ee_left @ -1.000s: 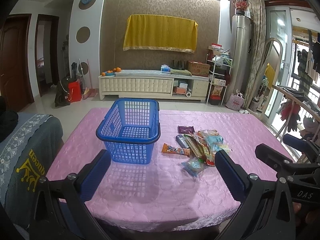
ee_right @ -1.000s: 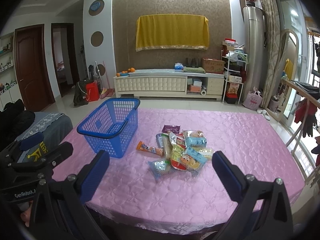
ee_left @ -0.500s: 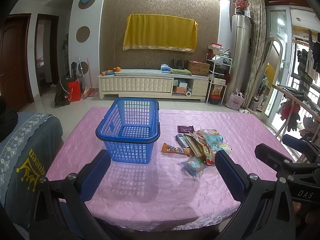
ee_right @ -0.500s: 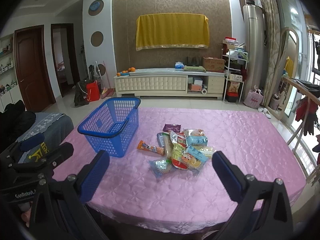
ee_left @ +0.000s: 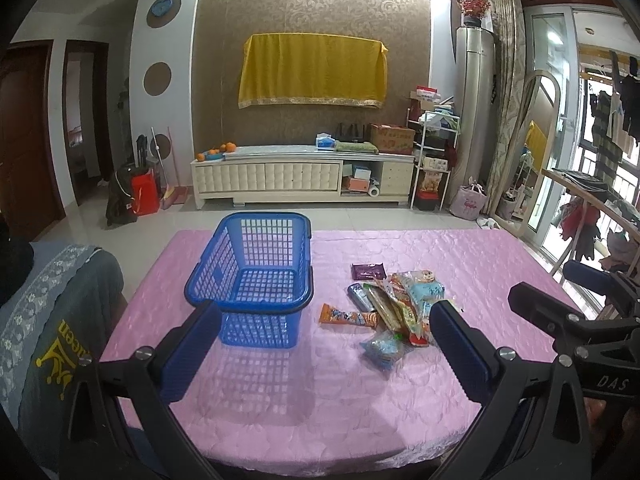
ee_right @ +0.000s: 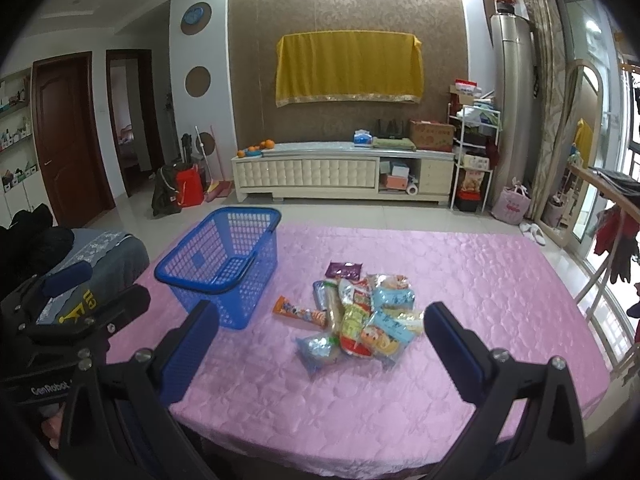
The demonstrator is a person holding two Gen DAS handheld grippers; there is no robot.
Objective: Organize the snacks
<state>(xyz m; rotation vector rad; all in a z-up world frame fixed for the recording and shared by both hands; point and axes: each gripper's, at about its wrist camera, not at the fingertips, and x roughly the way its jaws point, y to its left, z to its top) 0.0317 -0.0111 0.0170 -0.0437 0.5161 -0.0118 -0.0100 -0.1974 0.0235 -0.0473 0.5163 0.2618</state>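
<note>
A blue plastic lattice-walled basket (ee_left: 256,280) stands empty on the bench (ee_left: 460,256), which is covered in a glossy quilted pink cloth, and just to its right lies a loose heap of crinkly foil and plastic snack packets (ee_right: 360,316), with a flat orange wrapper (ee_right: 300,313) nearest the basket. The left hand-held gripper (ee_left: 324,344) and the right hand-held gripper (ee_right: 320,344) both hover at the near edge, blue-padded jaws spread wide and holding nothing.

Left gripper (ee_left: 320,344) – jaws wide apart, right gripper (ee_right: 316,344) likewise
</note>
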